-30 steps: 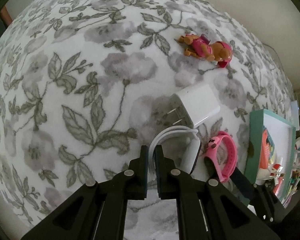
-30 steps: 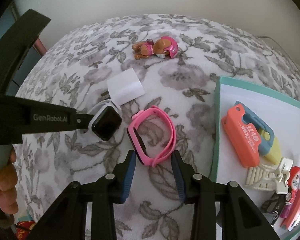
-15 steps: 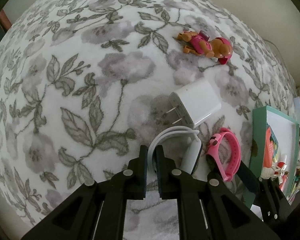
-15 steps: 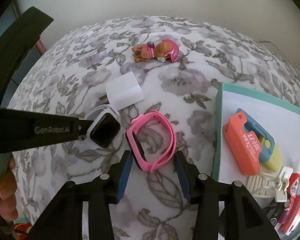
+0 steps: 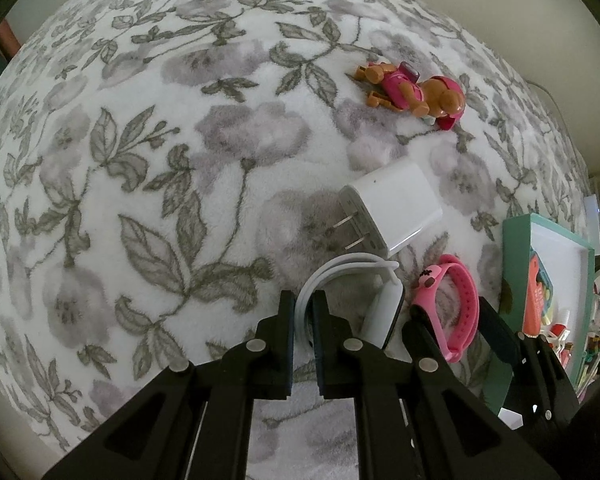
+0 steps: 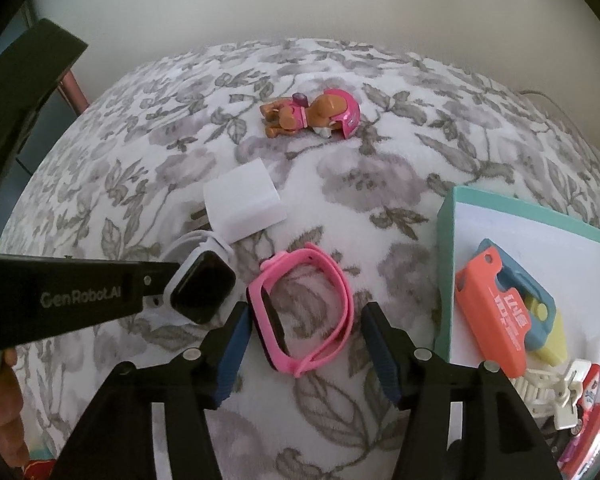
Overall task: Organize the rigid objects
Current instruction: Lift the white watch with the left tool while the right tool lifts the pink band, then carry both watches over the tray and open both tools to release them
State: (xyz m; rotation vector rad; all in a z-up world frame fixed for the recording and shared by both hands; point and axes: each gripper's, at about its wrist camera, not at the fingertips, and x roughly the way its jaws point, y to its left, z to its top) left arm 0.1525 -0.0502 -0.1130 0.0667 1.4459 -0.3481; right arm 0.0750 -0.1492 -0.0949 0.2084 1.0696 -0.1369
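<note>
Left wrist view: the left gripper (image 5: 303, 312) has its fingers clamped on the white watch's (image 5: 384, 314) strap, probably to pin it while the other hand works. The charger (image 5: 392, 210) lies just beyond it, the toy dog (image 5: 412, 94) further toward the bed's (image 5: 140, 160) far edge.

Right wrist view: the right gripper (image 6: 306, 330) straddles the pink watch (image 6: 300, 312); its fingers have just been opening and stand apart, touching nothing, likely readying a grasp for the tray (image 6: 446, 216) at the bed's right edge
</note>
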